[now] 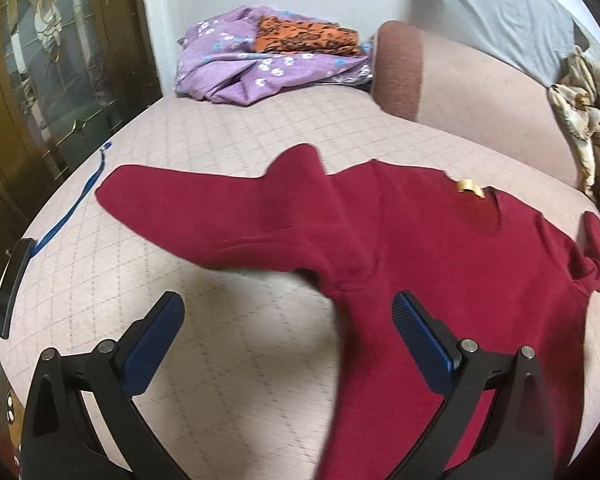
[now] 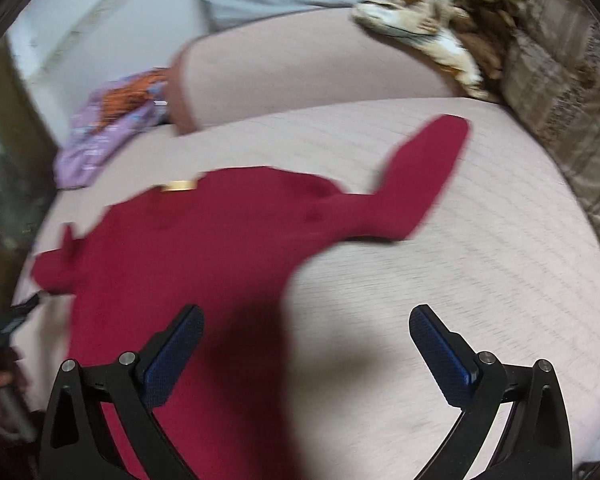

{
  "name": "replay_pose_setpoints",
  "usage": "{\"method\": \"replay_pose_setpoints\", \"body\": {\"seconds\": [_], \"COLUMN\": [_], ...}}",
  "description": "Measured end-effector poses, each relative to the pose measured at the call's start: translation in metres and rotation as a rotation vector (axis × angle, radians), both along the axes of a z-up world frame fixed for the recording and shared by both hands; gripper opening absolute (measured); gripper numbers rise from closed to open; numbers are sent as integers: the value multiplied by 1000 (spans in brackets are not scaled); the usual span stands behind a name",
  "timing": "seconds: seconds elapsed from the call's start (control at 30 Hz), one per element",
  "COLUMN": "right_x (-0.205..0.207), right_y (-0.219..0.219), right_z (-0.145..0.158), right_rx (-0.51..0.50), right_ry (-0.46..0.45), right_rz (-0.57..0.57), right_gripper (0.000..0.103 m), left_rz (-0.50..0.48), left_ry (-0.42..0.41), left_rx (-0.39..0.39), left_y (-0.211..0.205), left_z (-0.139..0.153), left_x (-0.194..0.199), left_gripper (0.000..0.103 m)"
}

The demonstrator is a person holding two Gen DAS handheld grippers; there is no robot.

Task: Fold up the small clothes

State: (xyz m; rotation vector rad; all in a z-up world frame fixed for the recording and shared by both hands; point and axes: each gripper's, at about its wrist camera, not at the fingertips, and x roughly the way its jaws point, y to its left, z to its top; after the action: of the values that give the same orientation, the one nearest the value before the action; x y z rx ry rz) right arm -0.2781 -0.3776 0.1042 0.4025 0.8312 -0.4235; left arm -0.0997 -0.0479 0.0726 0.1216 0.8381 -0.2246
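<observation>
A small dark red long-sleeved top (image 1: pixel 420 240) lies spread flat on the pink quilted bed (image 1: pixel 220 360), neck away from me, with a gold label at the collar. In the left wrist view one sleeve stretches out to the left and my left gripper (image 1: pixel 288 312) hovers open above the armpit, its right finger over the red body. Seen from the right wrist, the same top (image 2: pixel 172 248) has its other sleeve pointing up to the right. My right gripper (image 2: pixel 306 326) is open above the top's right side edge, with nothing held. This view is blurred.
A purple flowered cloth with an orange patterned piece (image 1: pixel 268 56) is heaped at the far end of the bed. A pink bolster (image 1: pixel 480 92), a grey pillow (image 1: pixel 500 12) and a crumpled beige cloth (image 1: pixel 584 112) lie beyond. A blue strap (image 1: pixel 72 208) and a dark phone (image 1: pixel 14 288) rest at the left edge.
</observation>
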Motion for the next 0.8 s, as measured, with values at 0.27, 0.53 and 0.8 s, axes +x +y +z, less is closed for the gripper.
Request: {"method": "replay_pose_setpoints", "body": {"seconds": [0.27, 0.53, 0.8], "right_x": [49, 90, 103], "right_y": [61, 98, 103], "right_z": [0, -17, -35], "right_rx": [-18, -97, -130], "right_ry": [-39, -27, 0], "right_rz": [116, 168, 142], "right_gripper": [103, 103, 103], "left_rz": [-39, -35, -53], "left_ry": [-7, 10, 12], "left_rx": [34, 23, 17], "left_y": [-25, -37, -49], "left_z": [-4, -17, -24], "left_x": [-10, -4, 0], "left_gripper": [103, 103, 103]}}
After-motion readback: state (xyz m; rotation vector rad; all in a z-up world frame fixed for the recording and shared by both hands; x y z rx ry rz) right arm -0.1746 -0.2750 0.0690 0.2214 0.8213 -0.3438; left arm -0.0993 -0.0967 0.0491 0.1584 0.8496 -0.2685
